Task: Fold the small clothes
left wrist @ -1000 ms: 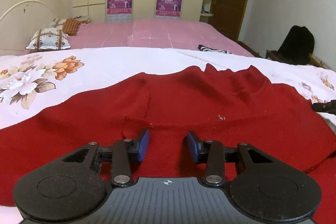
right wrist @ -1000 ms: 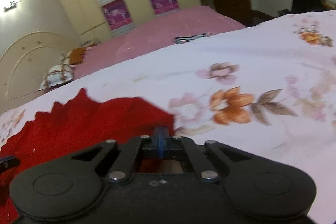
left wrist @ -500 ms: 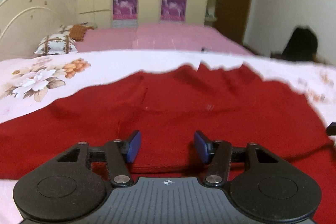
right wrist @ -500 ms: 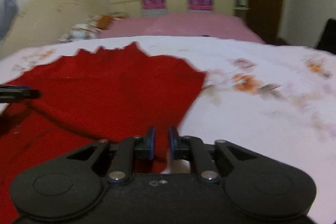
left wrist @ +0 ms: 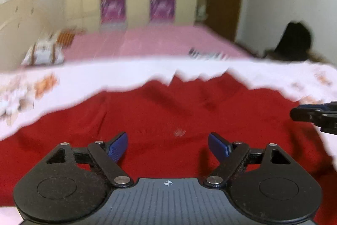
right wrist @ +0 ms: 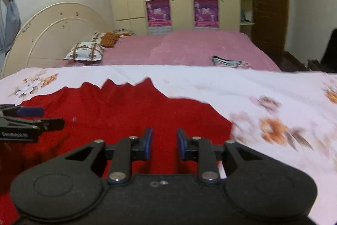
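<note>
Plain red garment (right wrist: 118, 117) on a white sheet (right wrist: 210, 81) with orange flowers; pink bedspread (right wrist: 189, 45) behind; striped, seemingly black-and-white cloth (right wrist: 227, 61).

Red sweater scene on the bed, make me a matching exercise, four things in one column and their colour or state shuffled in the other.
Things:
1. sweater
2. left gripper
3. right gripper
4. pillow

States:
A. jaws wide apart
B. lying on the pink bedspread
C. jaws narrowly open
D. red, spread on the floral sheet

Pairs: 1-D, 2-A, 3-C, 4-B
</note>
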